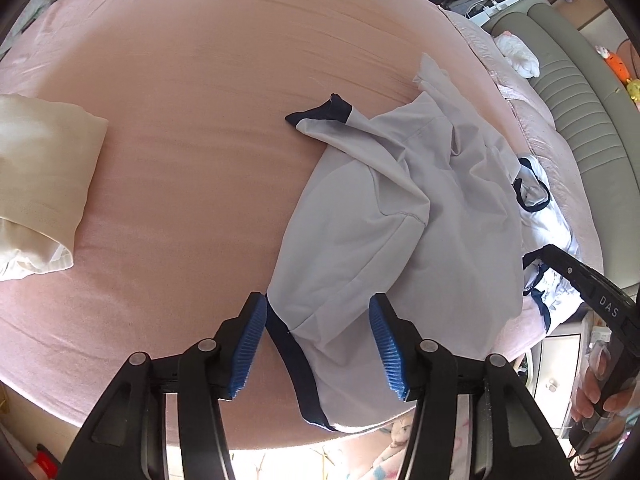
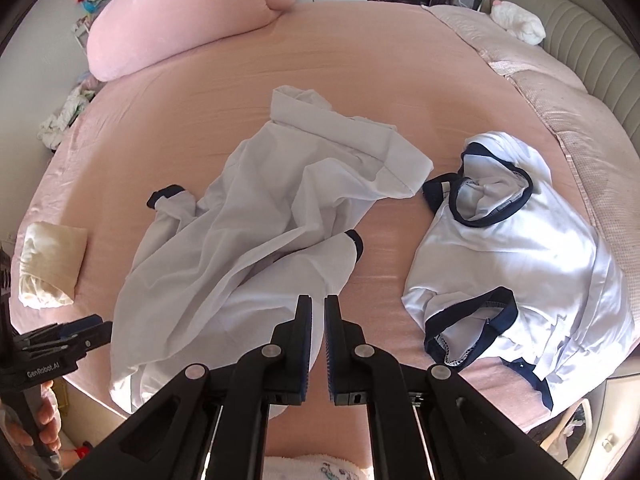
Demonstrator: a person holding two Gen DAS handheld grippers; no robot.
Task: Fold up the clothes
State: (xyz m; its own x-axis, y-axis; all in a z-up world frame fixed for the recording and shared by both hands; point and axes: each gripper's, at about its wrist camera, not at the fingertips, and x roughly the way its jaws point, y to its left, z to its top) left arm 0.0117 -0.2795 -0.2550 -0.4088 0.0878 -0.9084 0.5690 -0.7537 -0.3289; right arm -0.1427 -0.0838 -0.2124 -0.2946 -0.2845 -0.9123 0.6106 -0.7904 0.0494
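Note:
A crumpled white garment (image 1: 400, 200) with navy cuffs lies on the pink bed sheet (image 1: 200, 80). My left gripper (image 1: 318, 298) stands open over its near hem. The navy-trimmed edge lies between the blue pads (image 1: 252, 344), which do not touch it. In the right wrist view the same garment (image 2: 248, 240) spreads across the middle. My right gripper (image 2: 318, 300) hovers above its near end, its jaws only a narrow slit apart with nothing in them. A second white garment (image 2: 520, 248) with navy trim lies bunched to the right.
A folded cream cloth (image 2: 52, 268) sits at the bed's left edge. At the far left is a big pink pillow (image 2: 180, 24). A padded beige headboard (image 2: 580, 28) and a white plush toy (image 2: 518, 20) are at the far right. A hand holds the left gripper (image 2: 102, 326).

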